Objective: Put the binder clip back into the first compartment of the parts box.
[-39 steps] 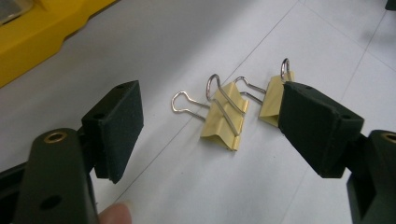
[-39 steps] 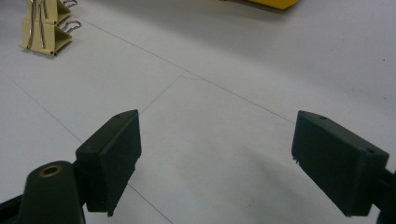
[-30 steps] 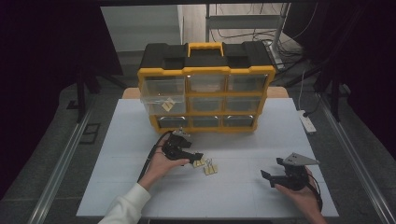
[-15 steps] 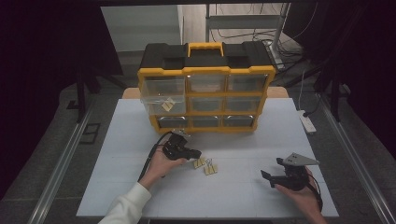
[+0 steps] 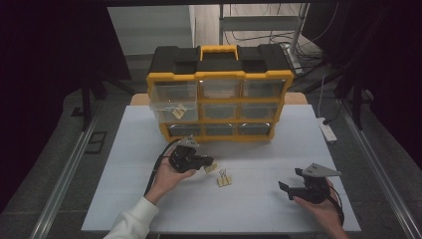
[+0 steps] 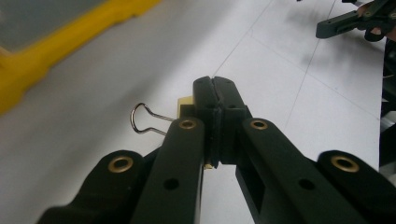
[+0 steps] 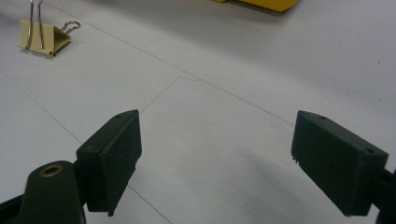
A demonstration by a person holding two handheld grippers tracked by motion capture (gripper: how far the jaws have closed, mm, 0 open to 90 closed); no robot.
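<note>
My left gripper (image 5: pixel 208 163) is shut on a small yellow binder clip (image 5: pixel 211 168) and holds it just above the white table (image 5: pixel 124 164). In the left gripper view the jaws (image 6: pixel 215 86) are pressed together, with the clip's yellow body (image 6: pixel 185 100) and its wire handle sticking out to the left. A second yellow binder clip (image 5: pixel 224 179) lies on the table just right of it, also in the right gripper view (image 7: pixel 44 39). My right gripper (image 5: pixel 289 188) rests open at the table's right front, nothing between its jaws (image 7: pixel 215 158).
A yellow and black drawer organizer (image 5: pixel 219 99) stands at the back of the table, one clear drawer holding a yellow clip (image 5: pixel 179 110). Its yellow base (image 6: pixel 46 51) edges the left gripper view. A white power strip (image 5: pixel 327 130) lies off the table's right edge.
The left gripper's jaws have closed on one of the two clips and lifted it a little off the table. The other clip and the right gripper stayed put.
</note>
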